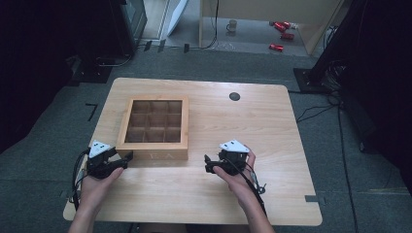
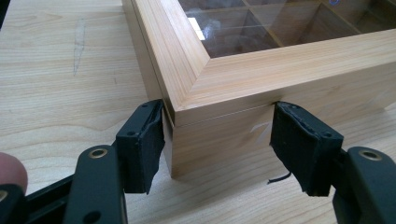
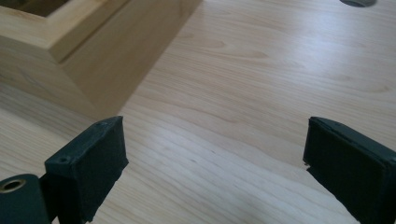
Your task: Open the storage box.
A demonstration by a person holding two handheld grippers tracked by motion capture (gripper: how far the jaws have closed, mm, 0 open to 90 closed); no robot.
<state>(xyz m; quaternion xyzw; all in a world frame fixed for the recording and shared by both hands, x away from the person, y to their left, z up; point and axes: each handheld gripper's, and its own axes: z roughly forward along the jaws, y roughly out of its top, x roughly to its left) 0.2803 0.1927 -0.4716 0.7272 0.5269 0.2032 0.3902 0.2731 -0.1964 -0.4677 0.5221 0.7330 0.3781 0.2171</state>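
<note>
Across the middle of the high view: pale rectangular wooden table (image 1: 252, 121) on grey carpet, dark round grommet hole (image 1: 234, 96) near its far edge. Left of centre, square light-wood box with a glass lid over nine compartments (image 1: 154, 127). Lower left, left gripper (image 1: 122, 160) at the box's near left corner; lower centre, right gripper (image 1: 208, 165) over bare wood. Top of frame: white mug (image 1: 232, 25) and red cans (image 1: 282, 34) on the floor beyond.

Lower half of the left gripper view: black pads pinching the box corner (image 2: 219, 126), one on each side face, tabletop grain at left.

Bottom of the right gripper view: pads spread wide over bare table (image 3: 243, 93), box (image 3: 93, 51) upper left.
</note>
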